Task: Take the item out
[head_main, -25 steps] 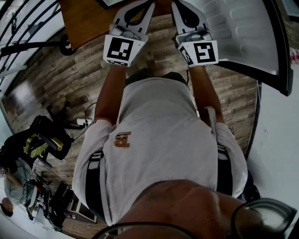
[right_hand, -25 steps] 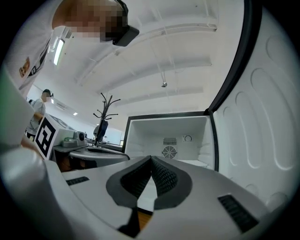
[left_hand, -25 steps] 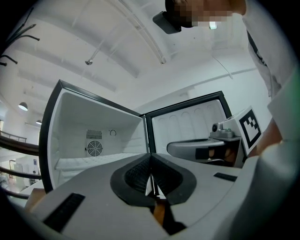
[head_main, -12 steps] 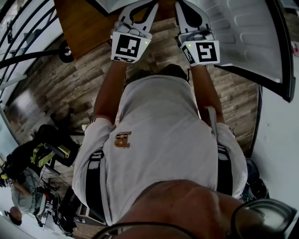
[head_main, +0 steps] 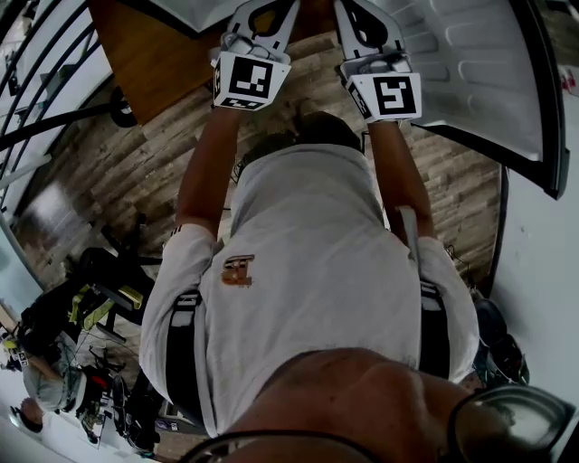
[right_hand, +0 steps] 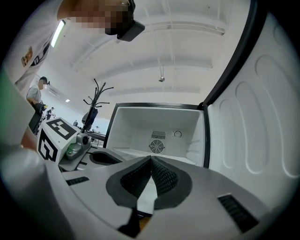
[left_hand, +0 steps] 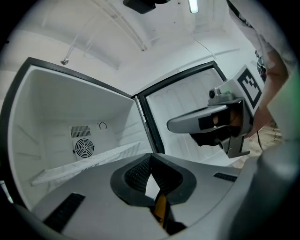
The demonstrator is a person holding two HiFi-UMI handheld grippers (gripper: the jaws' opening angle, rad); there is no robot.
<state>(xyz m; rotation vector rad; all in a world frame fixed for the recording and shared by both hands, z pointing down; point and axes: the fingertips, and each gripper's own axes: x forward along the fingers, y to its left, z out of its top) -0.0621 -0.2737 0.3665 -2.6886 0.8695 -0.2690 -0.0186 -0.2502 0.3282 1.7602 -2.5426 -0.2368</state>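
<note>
Head view: high, steeply down over shirt (head_main: 317, 271) to wood floor (head_main: 127, 163). Left gripper view, right gripper view: level, side by side, close before open compartment (left_hand: 70, 108). Both share its fan grille (left_hand: 84, 148); right tool (left_hand: 178, 124) shows in the left view, left tool (right_hand: 110, 158) in the right.

Head view dim, the floor (head_main: 118, 163) murky; both gripper views bright, lit by a glaring ceiling lamp (left_hand: 192, 5); fridge (left_hand: 70, 117) walls evenly white; heavy fisheye bend, black corners; nearest edges blurred.
</note>
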